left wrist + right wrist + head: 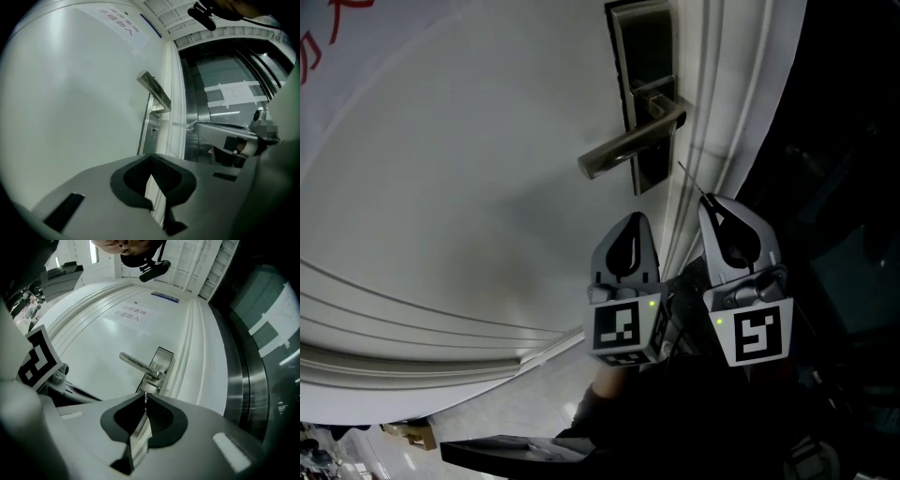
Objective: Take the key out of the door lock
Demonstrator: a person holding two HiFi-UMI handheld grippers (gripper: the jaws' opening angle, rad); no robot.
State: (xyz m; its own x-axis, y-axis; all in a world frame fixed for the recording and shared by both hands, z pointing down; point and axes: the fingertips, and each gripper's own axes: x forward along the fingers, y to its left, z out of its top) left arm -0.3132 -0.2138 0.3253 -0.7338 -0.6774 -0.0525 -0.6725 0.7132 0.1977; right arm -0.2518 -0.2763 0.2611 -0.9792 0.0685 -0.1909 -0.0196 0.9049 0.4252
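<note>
While we are keeping the right hand-held gripper [705,199] clenched on the key [689,174], the thin blade is pointing toward eleven o'clock, out of the lock plate [642,47] and just off the door [441,187] edge. The left hand-held gripper [635,217] is hovering closed and empty at nine o'clock, with open room under the handle [623,148].

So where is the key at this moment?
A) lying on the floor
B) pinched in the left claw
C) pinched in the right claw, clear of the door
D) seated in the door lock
C: a thin metal key sticks out from the closed tips of the right claw, away from the lock plate.
</note>
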